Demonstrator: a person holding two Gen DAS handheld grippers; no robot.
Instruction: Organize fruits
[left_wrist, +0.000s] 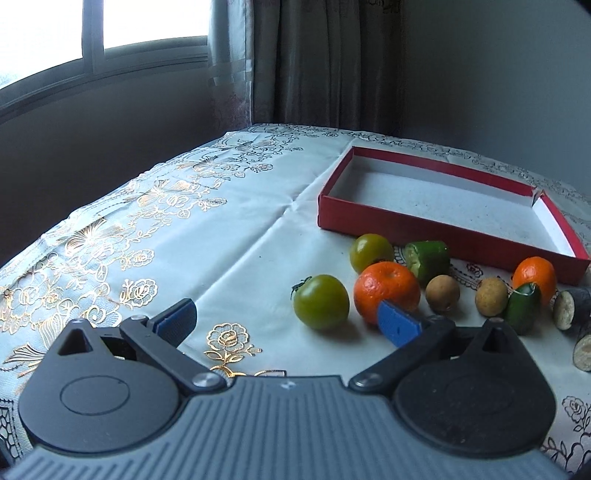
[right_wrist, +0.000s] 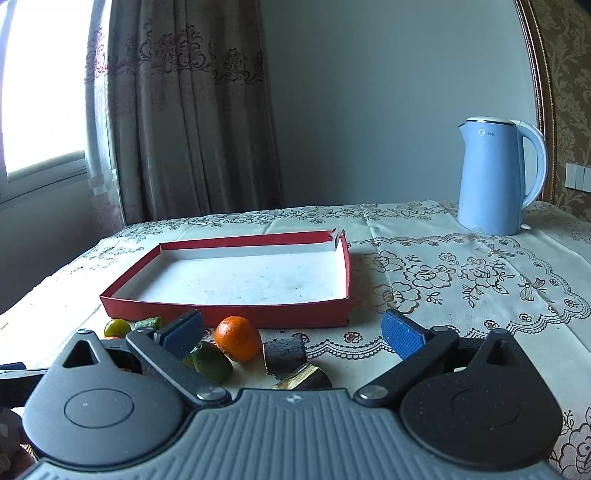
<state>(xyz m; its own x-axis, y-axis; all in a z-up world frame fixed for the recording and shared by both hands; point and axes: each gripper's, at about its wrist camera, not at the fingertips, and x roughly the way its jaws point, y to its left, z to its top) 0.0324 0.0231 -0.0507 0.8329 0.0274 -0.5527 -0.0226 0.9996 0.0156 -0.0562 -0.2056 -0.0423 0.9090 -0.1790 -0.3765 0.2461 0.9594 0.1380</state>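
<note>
Left gripper stands with jaws spread wide above the tablecloth, nothing between its blue pads. A green tomato lies just ahead, touching neither pad, with an orange just beside it. The red tray behind holds nothing.

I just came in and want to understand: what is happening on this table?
A person holds two grippers above a pile of fruit, sorting not yet begun. The left gripper and the right gripper are both open and hold nothing. The shallow red cardboard box has nothing in it. The orange tangerines, green tomatoes and other pieces lie on the floral tablecloth in front of it.
</note>
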